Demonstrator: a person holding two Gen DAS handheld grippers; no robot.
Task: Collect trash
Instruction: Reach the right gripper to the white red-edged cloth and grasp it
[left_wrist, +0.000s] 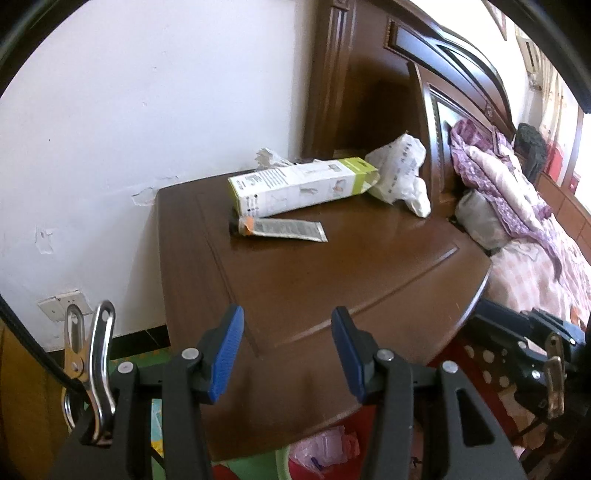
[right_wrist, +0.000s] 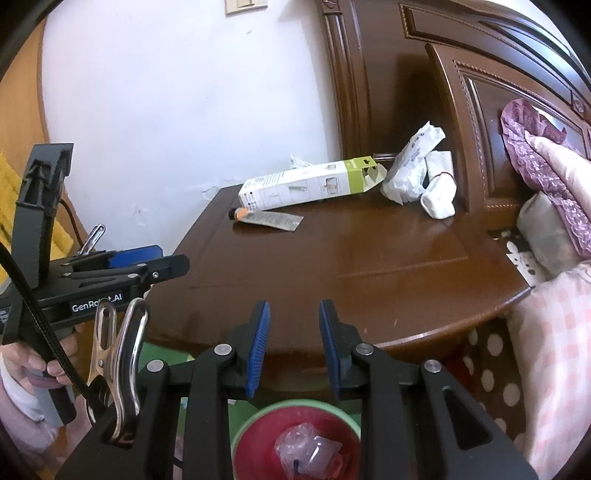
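Clearly released and empty, both the left gripper (left_wrist: 287, 354) and right gripper (right_wrist: 294, 347) should reach ahead, beyond their jaws, to the box (left_wrist: 303, 186) and tube (left_wrist: 282, 228) lying across the table (left_wrist: 332, 273).

We cannot read the small print on the carton (left_wrist: 303, 186), nor on the tube (left_wrist: 282, 229) whose cap end tucks under it. Crumpled white paper (left_wrist: 269, 157) shows only partly behind the carton. The bin (right_wrist: 295, 439) is cut by the lower edge and half covered by the right gripper's fingers (right_wrist: 258, 345); its clear wrapper (right_wrist: 310, 456) is blurred.
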